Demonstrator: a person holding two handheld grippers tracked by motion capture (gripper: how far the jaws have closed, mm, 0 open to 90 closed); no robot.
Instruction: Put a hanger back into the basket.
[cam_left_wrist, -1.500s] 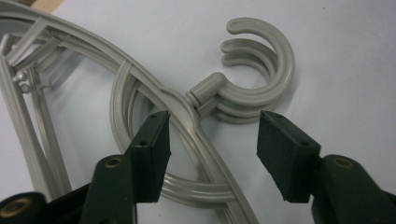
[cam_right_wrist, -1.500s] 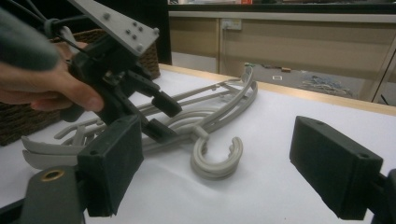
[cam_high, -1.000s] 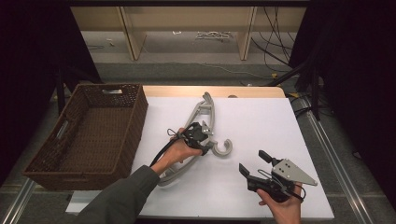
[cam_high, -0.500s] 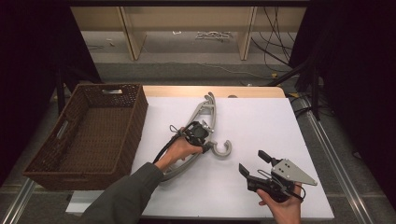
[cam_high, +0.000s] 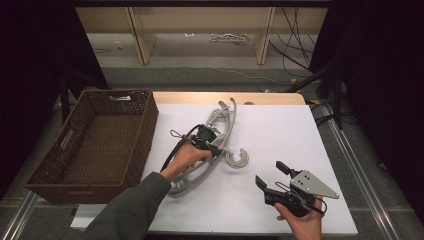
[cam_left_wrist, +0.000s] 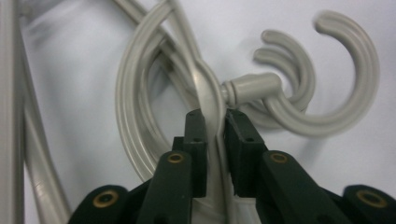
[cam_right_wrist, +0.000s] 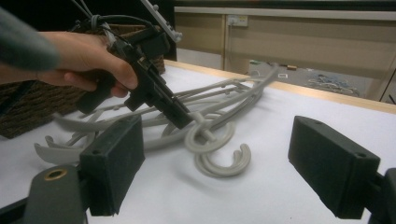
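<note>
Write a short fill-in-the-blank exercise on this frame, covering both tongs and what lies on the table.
1. The left tongs are shut on the neck of a grey plastic ____, just below its hook.
2. The right tongs hold nothing, and their jaws stand ____.
3. The dark brown woven wicker basket stands at the ____ edge of the white table in the high view.
4. The pile of grey plastic hangers lies ____ the basket, on the table.

Missing words: hanger; open; left; outside

Pale grey hangers (cam_high: 220, 127), brown woven basket (cam_high: 145, 125), white table (cam_high: 280, 130).
</note>
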